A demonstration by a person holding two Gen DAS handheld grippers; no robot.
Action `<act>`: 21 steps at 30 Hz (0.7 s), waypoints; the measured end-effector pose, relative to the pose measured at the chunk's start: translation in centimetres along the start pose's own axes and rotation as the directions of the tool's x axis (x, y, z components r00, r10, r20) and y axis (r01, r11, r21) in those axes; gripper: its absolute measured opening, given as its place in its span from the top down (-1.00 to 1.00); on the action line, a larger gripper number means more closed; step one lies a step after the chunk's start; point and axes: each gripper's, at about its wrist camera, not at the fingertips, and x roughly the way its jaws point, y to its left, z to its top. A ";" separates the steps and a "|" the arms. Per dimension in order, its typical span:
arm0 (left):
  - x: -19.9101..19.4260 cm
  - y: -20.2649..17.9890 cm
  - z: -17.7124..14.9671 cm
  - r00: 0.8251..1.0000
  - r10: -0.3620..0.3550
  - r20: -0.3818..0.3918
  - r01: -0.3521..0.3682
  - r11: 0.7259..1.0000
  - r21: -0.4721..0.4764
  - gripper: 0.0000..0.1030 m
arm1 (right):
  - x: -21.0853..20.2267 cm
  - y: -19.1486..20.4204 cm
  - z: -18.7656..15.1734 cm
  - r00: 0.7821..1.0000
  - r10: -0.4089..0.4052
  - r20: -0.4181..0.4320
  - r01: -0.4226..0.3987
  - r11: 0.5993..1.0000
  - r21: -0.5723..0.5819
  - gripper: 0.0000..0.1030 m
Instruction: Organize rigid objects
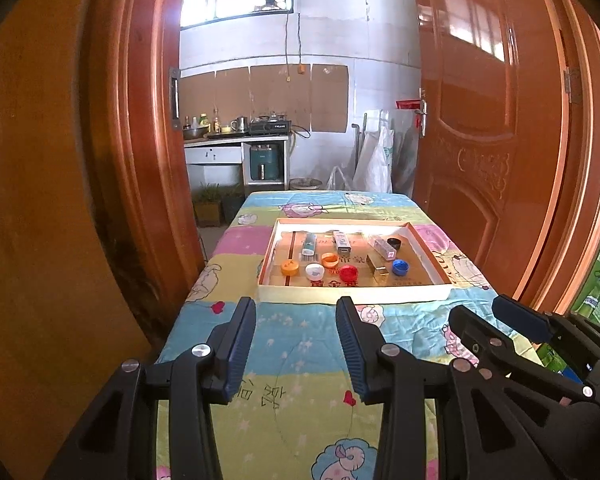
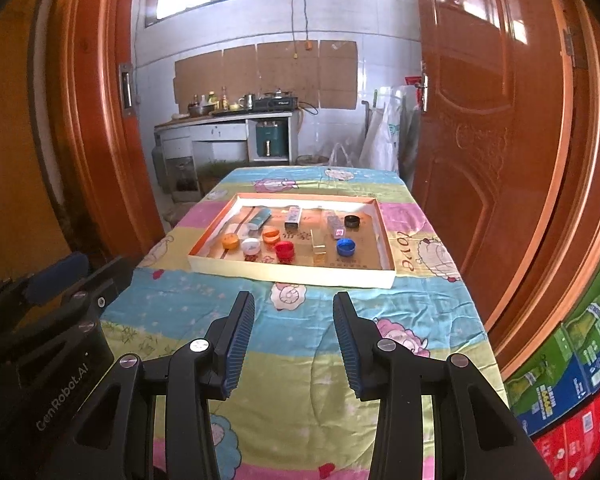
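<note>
A shallow cardboard tray (image 1: 354, 294) (image 2: 292, 274) lies on the table ahead. In it are several bottle caps: orange (image 1: 289, 267), white (image 1: 315, 271), an orange ring (image 1: 329, 259), red (image 1: 348, 272) (image 2: 285, 249), blue (image 1: 400, 267) (image 2: 346, 247) and black (image 1: 394, 243) (image 2: 352, 221). Small boxes also lie there: a teal one (image 1: 310, 243), a silver one (image 1: 342, 241), a pink one (image 1: 384, 249) and a gold one (image 1: 378, 269). My left gripper (image 1: 296, 308) and right gripper (image 2: 294, 302) are open and empty, hovering short of the tray's near edge.
The table wears a cartoon-print cloth (image 1: 300, 360). Orange wooden doors (image 1: 480, 140) flank both sides. Stacked cartons (image 2: 572, 380) stand to the right. A kitchen counter (image 1: 236, 140) is behind the table. The right gripper shows in the left wrist view (image 1: 496, 312).
</note>
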 end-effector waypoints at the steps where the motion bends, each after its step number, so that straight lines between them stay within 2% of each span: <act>1: -0.1 0.1 -0.1 1.000 -0.001 0.002 0.001 1.000 -0.002 0.19 | -0.1 0.1 0.0 1.000 0.000 0.003 0.000 1.000 -0.001 0.17; 21: -2.0 0.6 -0.5 1.000 0.002 0.029 -0.002 1.000 -0.010 0.19 | -2.9 0.4 -0.9 0.998 -0.013 0.054 0.013 1.000 -0.005 0.17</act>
